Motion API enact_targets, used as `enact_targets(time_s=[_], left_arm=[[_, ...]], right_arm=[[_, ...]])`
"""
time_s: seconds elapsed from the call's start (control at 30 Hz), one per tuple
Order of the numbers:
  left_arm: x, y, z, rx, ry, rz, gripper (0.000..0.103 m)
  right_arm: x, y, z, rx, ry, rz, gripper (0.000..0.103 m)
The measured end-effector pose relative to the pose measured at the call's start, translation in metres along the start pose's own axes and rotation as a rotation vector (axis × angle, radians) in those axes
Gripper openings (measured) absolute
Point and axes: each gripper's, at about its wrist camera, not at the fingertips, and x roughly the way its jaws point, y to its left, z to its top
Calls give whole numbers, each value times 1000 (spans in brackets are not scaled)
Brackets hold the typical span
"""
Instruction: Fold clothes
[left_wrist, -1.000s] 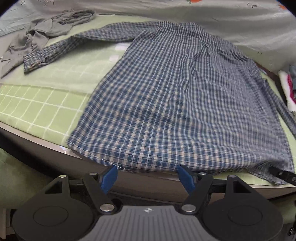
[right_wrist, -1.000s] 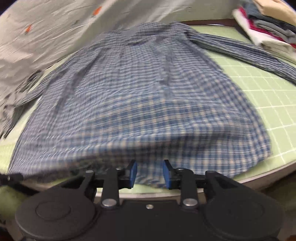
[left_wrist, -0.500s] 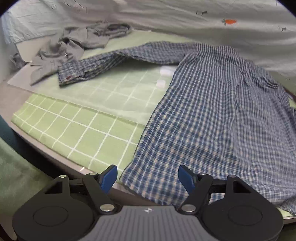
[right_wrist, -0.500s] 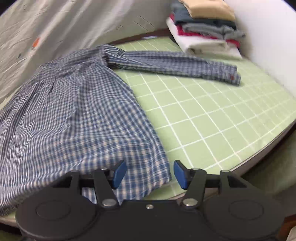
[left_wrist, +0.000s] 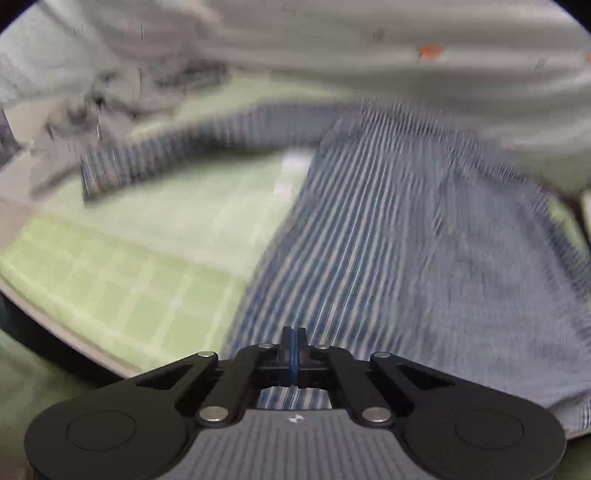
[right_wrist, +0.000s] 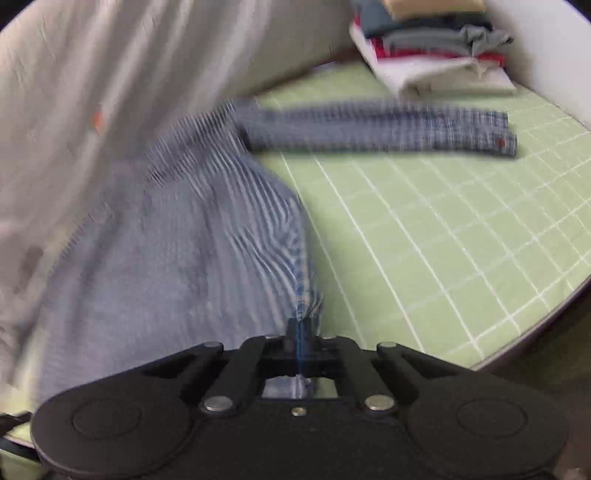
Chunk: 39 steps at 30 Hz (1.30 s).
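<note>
A blue plaid shirt (left_wrist: 406, 240) lies spread on the green gridded mat (left_wrist: 147, 240), blurred by motion. My left gripper (left_wrist: 293, 339) is shut at the shirt's lower left hem corner, with plaid cloth showing around and under the closed fingers. One sleeve (left_wrist: 184, 147) stretches out to the left. In the right wrist view the same shirt (right_wrist: 166, 240) bunches up into my right gripper (right_wrist: 300, 328), which is shut on the lower right hem corner. The other sleeve (right_wrist: 388, 129) lies straight across the mat (right_wrist: 443, 240).
A crumpled grey garment (left_wrist: 122, 96) lies at the far left. A stack of folded clothes (right_wrist: 436, 55) stands at the far right corner by a white wall. A pale grey sheet (right_wrist: 110, 74) hangs behind the table. The table's rounded front edge (right_wrist: 517, 343) is close.
Both grippers went from open to shut at the shirt's two lower hem corners. The cloth at the right corner now gathers into the fingers, and both views have shifted and blurred.
</note>
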Motion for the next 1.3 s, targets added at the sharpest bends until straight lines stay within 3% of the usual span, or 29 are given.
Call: enact_targets(time_s=[0.07,0.13,0.2,0.23,0.3,0.4,0.43,0.53,0.6,0.63,0.67,0.73,0.8,0.87,1.0,1.17,1.3], left_arm=[[-28,5,14,-43,-70,-32,0],[-34,11,19,-64,-86,-21,0],[-15,13,14,-42,-47,26,0],[-2,13,10,-35,-5,36,0],[24,13,-2,-29,84,42,2],[40,8,-17,-19,137,53,24],[43,5,-21,-11,148,58,27],[47,1,-28,-3,166,50,32],[46,-1,-24,-4,155,46,41],[47,-3,-21,0,148,50,48],[50,-5,-18,5,142,56,51],[56,-10,-11,16,131,64,55],[65,-18,-4,28,121,62,59],[76,-25,2,46,101,49,66],[107,-42,26,70,98,14,68],[185,-75,81,102,103,-46,73],[254,-120,138,146,38,-66,76]], right_arm=[[-25,-9,11,116,-56,116,0],[-37,-25,18,221,-91,168,0],[-30,-29,19,158,-71,58,0],[-21,-26,16,92,-38,-33,0],[-4,-21,9,9,17,-128,0],[7,-19,-1,34,49,-118,2],[10,-16,-3,19,55,-151,7],[18,-6,-6,-64,68,-238,36],[19,-2,-5,-104,65,-251,42],[19,1,-3,-117,60,-246,54],[21,5,-1,-134,54,-248,74],[31,14,9,-183,43,-261,88],[44,24,18,-238,40,-261,89],[61,34,28,-286,35,-247,97],[104,66,54,-367,27,-210,100],[179,109,108,-438,-10,-153,101],[260,154,166,-416,-65,-108,101]])
